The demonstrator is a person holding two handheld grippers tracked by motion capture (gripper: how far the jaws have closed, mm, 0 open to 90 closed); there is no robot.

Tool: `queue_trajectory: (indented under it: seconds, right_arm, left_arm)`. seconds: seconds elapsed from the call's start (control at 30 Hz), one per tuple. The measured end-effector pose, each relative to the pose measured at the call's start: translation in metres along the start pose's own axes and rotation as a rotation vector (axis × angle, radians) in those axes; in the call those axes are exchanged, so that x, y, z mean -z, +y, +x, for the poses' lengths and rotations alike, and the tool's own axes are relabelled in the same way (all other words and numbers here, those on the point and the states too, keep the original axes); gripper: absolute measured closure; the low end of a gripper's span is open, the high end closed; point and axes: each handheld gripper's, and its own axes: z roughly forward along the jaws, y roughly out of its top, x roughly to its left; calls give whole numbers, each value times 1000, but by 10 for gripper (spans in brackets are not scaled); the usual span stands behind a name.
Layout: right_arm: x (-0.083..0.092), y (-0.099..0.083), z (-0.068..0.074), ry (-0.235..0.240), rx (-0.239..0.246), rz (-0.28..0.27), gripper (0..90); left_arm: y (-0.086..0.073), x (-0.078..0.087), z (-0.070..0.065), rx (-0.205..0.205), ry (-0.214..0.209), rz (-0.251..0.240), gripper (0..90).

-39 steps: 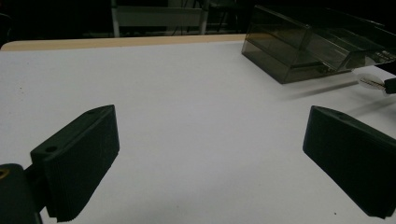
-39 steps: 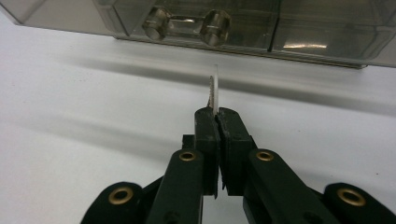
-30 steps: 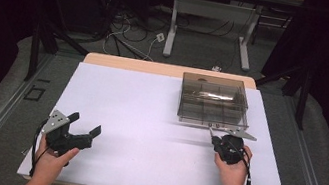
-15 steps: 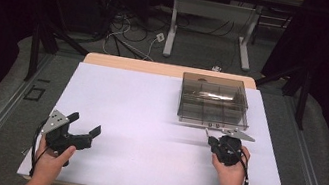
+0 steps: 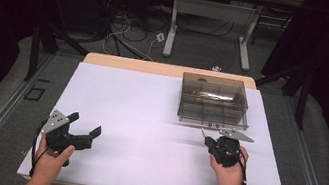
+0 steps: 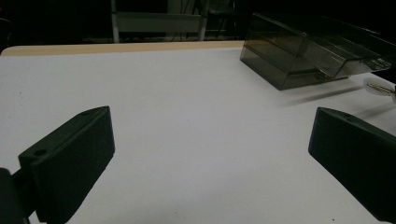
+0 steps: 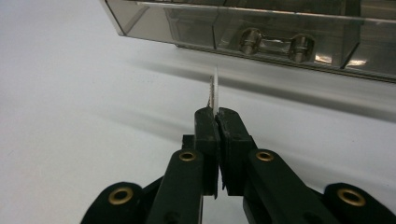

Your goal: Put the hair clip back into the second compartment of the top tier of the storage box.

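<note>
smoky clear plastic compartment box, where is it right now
The smoky clear plastic compartment box sits far right on the white table in the high view, just beyond the right gripper.

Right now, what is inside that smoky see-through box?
The box is split into compartments by dividers; something pale and thin lies in a far one. The tinted walls blur what it is.

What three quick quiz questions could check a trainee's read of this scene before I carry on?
1. True or false: the left gripper is open with nothing between its jaws.
2. What does the right gripper pinch? A) a thin, flat, pale sliver B) a cable C) a screw
3. Fill in: the smoky clear plastic compartment box sits on the ____ half of the white table, seen from the person.

Key: 1 true; 2 A; 3 right.
</note>
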Motion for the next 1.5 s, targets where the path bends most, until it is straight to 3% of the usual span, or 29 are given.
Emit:
queue_trajectory:
  seconds: [0.8, 1.5]
  right_arm:
    - [11, 6, 16, 71, 29, -30, 873]
    - [19, 14, 18, 78, 29, -74, 873]
  left_arm:
    - [0, 0, 0, 12, 1, -4, 3]
    - [0, 0, 0, 5, 2, -2, 3]
